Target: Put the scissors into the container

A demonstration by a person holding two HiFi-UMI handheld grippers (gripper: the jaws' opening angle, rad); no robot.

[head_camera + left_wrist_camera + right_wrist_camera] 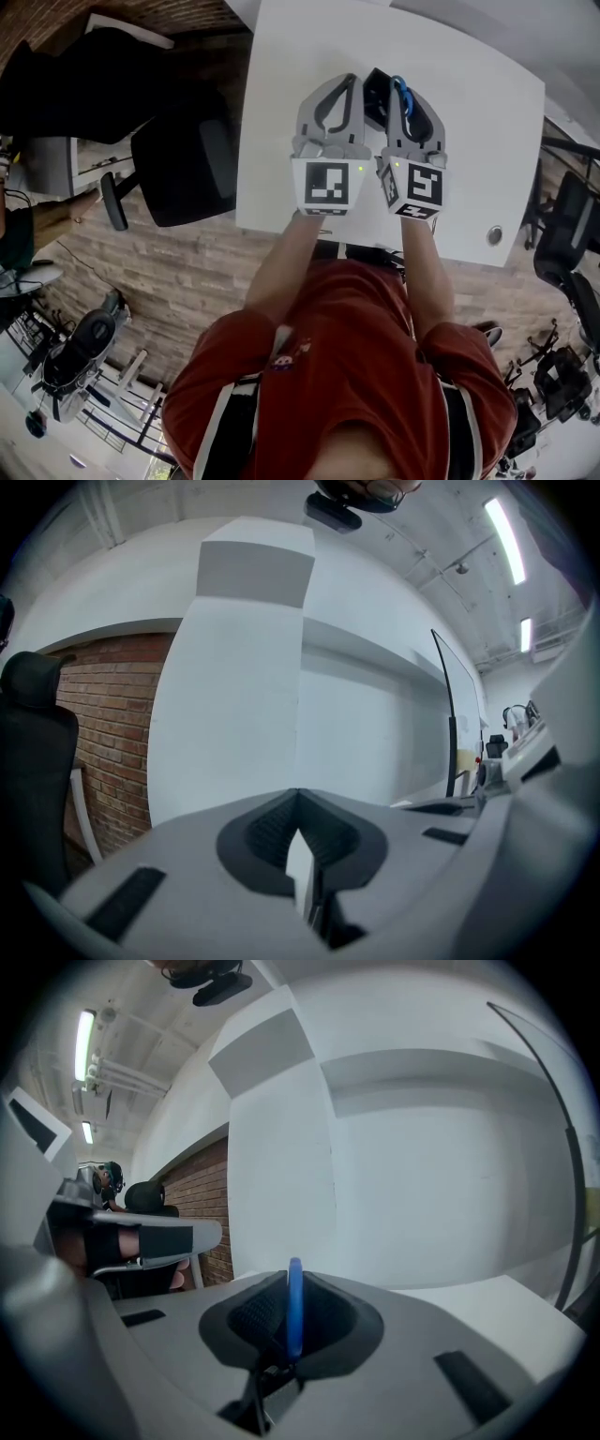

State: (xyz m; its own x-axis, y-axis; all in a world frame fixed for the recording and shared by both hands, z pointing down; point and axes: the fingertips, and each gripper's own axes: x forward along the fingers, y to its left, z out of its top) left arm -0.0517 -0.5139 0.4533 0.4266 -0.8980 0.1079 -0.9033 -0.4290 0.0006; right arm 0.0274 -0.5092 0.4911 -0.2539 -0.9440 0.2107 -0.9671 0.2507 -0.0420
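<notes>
The left gripper (351, 82) and right gripper (398, 86) hang side by side over the white bench (469, 112), the left at nine o'clock of the right and almost touching it. The left fingers (267, 832) are clenched tip to tip, with nothing discernible between them. The right fingers grasp the blue-handled scissors (295, 1307) by one thin plastic loop, which stands edge-on between the pads; the blades are not visible. Just beyond, a dark shape (377, 98) shows between the two grippers. It may be the container, but that cannot be told for certain.

The grip looks risky. Held only by a narrow ring, the scissors could swivel or slide out as they are lowered. The unseen blades could catch a rim or miss the opening. The crowded grippers could also knock together.
</notes>
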